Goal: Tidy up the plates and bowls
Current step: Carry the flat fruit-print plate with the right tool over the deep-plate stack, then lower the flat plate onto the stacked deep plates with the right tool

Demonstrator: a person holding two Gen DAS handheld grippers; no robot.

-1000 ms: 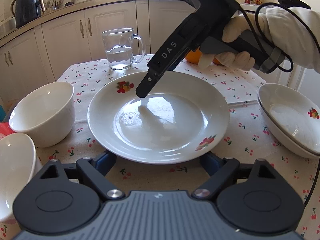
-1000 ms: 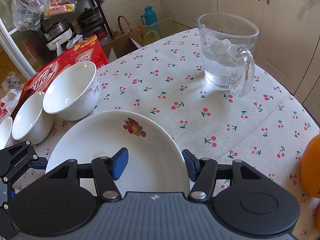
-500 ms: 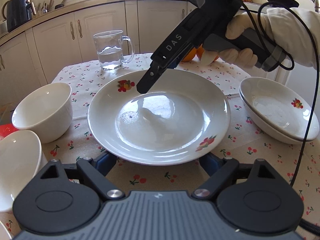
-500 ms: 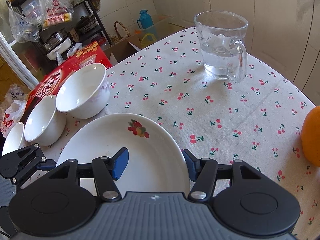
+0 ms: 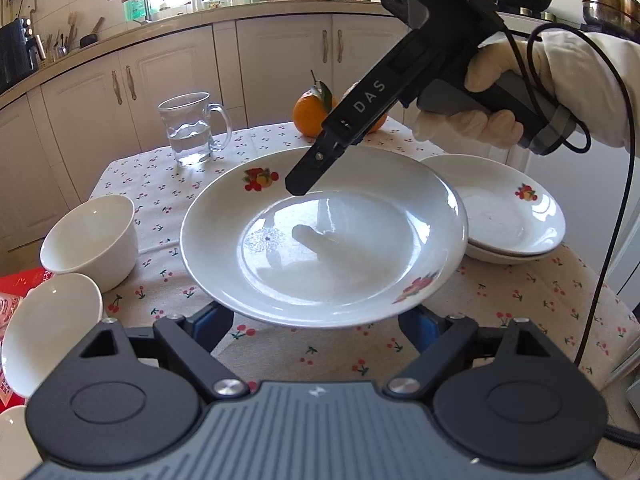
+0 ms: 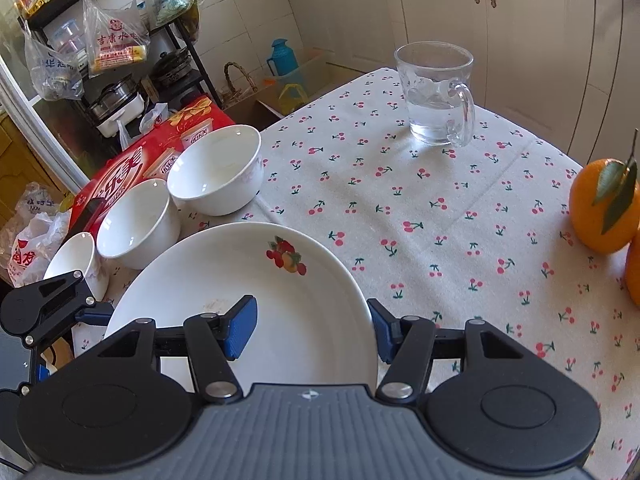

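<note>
The wide white plate with fruit decals [image 5: 324, 240] is held clear of the cherry-print tablecloth [image 6: 440, 208], its rim pinched by the right gripper [image 6: 312, 330] (one blue pad over the plate, one outside). The left gripper [image 5: 316, 322] is spread beneath the plate's near edge, gripping nothing.

Bare tabletop [image 6: 440, 208] open at centre, glass mug [image 6: 438, 94] at twelve o'clock, oranges [image 6: 606, 206] at three, bowls [image 6: 216, 168] crowding nine
</note>
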